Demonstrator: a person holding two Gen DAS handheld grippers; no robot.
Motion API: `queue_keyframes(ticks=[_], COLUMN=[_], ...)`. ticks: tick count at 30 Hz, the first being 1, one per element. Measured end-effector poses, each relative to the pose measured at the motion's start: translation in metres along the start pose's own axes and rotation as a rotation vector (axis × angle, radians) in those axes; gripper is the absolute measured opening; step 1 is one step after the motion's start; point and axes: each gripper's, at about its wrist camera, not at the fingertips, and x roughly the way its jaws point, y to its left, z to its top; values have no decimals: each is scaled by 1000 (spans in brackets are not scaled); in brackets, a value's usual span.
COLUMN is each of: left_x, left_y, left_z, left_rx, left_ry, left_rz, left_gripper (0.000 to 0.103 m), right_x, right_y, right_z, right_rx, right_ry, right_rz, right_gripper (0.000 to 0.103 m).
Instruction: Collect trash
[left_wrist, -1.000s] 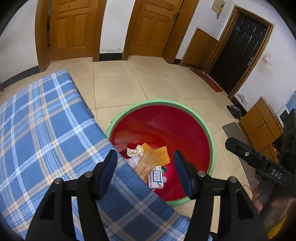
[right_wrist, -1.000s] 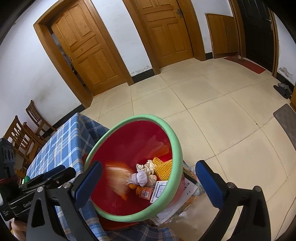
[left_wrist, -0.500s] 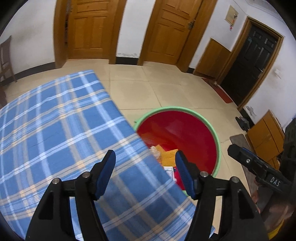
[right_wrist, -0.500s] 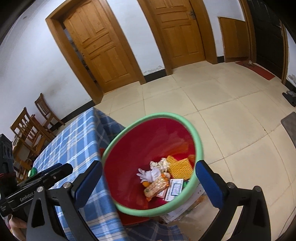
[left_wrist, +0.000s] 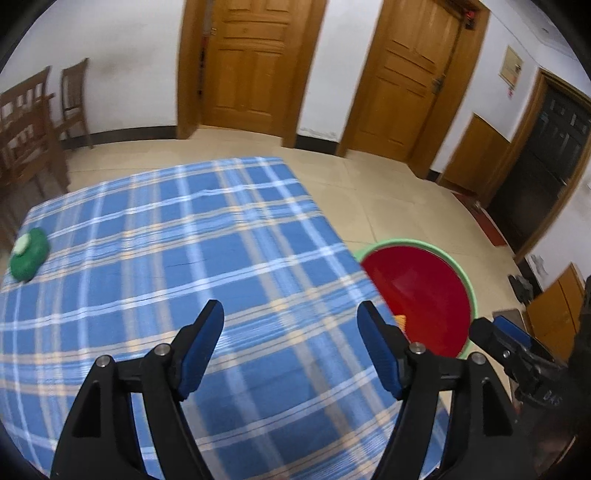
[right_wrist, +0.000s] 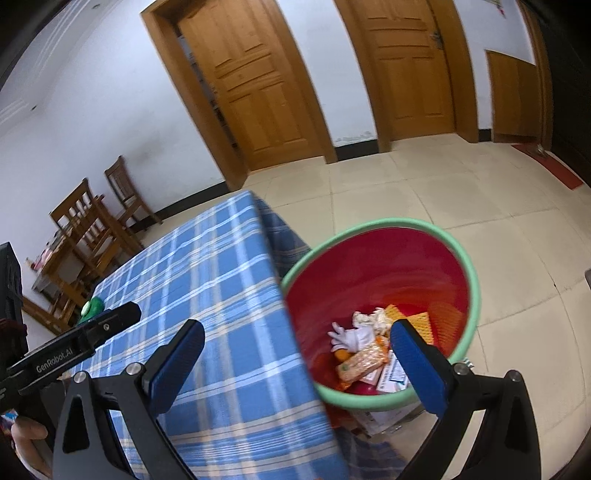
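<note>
Seen from above, angled down: left over checked tablecloth (left_wrist: 229, 258), right over red bin (right_wrist: 384, 266); both shared.

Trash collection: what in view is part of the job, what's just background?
Job:
- red bin with wrappers inside
- green object on the tablecloth, likely next
- left tongs, right tongs, both empty

Background:
- chairs
- doors

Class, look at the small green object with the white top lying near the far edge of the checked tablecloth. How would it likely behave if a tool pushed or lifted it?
The green object looks rounded and squat, so a push might slide or roll it. It seems small, probably light. It is blurred, so stiffness is hard to judge. It sits near the tablecloth edge, so a push could knock it off.
</note>
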Motion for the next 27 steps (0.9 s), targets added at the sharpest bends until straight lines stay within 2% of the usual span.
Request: queue_keyframes(ticks=[7,13,27], left_x=[-26,-44,-68], left_y=[33,53,75], left_z=[-15,-30,-57], left_rx=[-64,-104,-145], left_ry=[-39,-65,-99], left_rz=[86,154,267], left_gripper=[79,79,80], right_x=[2,1,-1], right_y=[36,64,101], right_z=[-12,-25,-50], right_rx=[-66,-125,-240], right_ry=[4,-13,-42], right_rz=[40,55,39], right_gripper=[102,102,102])
